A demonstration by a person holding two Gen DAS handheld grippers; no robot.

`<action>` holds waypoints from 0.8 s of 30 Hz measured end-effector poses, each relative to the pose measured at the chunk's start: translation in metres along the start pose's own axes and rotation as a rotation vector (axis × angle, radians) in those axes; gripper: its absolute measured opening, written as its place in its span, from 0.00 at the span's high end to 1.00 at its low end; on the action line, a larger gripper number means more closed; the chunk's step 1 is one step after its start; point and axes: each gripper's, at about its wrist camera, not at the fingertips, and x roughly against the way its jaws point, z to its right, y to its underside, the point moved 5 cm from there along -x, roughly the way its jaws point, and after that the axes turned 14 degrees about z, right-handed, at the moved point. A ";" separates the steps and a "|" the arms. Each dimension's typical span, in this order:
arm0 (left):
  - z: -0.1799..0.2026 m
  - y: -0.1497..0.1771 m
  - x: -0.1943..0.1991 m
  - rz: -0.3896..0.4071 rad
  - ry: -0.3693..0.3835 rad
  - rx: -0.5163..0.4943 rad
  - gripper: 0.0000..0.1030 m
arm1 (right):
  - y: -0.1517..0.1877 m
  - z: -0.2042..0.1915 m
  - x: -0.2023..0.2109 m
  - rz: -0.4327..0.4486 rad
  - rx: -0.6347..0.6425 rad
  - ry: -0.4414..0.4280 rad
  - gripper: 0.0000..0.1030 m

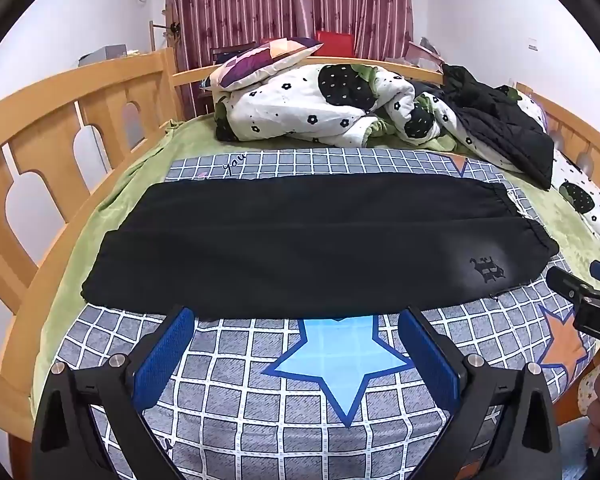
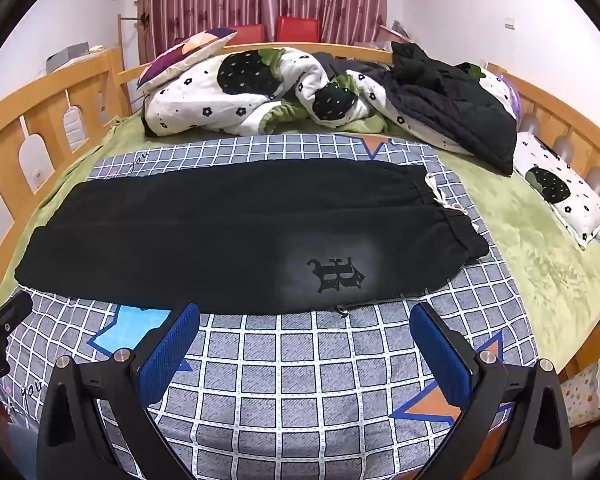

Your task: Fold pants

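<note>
With both claws spread apart and empty, we find the black pants [image 1: 300,248] lying crosswise at 12 o'clock, waistband [image 2: 456,224] nearer the right gripper [image 2: 304,324], hems nearer the left gripper [image 1: 296,330].

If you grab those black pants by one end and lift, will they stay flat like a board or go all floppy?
Probably floppy: the black pants lie limp and flat on the checked blanket, like soft fabric. The far end would likely drag behind. The gathered waistband looks thicker, so likely the easier grip.
</note>
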 end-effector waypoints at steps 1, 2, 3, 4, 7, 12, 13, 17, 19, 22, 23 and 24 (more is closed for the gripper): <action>0.000 0.000 0.000 -0.003 0.000 0.005 0.00 | 0.000 0.000 -0.001 0.000 0.000 -0.001 0.00; 0.001 0.001 0.000 -0.004 0.000 0.009 0.00 | -0.001 0.000 -0.001 -0.001 0.001 -0.001 0.00; 0.002 0.001 0.000 -0.006 -0.001 0.012 0.00 | 0.000 -0.001 -0.002 -0.001 0.002 -0.001 0.00; 0.001 0.001 -0.001 -0.012 0.001 0.020 0.00 | 0.001 -0.002 -0.002 0.001 0.005 0.000 0.00; 0.002 -0.003 0.000 -0.004 0.001 0.016 0.00 | 0.002 -0.003 -0.001 0.001 0.007 -0.002 0.00; -0.007 0.000 -0.001 -0.007 0.013 0.035 0.00 | 0.002 -0.003 -0.001 0.001 0.007 -0.001 0.00; -0.007 0.002 -0.001 -0.008 0.010 0.032 0.00 | 0.002 -0.003 -0.001 0.000 0.007 -0.002 0.00; -0.008 0.002 -0.001 -0.010 0.008 0.030 0.00 | 0.002 -0.003 -0.001 0.001 0.008 -0.001 0.00; -0.009 0.002 0.000 -0.012 0.007 0.031 0.00 | 0.002 -0.003 -0.001 0.000 0.006 -0.001 0.00; -0.010 0.003 0.000 -0.017 0.006 0.036 0.00 | 0.002 -0.003 -0.001 0.000 0.006 -0.002 0.00; -0.011 0.003 0.000 -0.018 0.006 0.037 0.00 | 0.002 -0.003 -0.001 0.001 0.006 -0.002 0.00; -0.011 0.004 0.000 -0.018 0.005 0.038 0.00 | 0.002 -0.003 -0.001 0.000 0.007 -0.002 0.00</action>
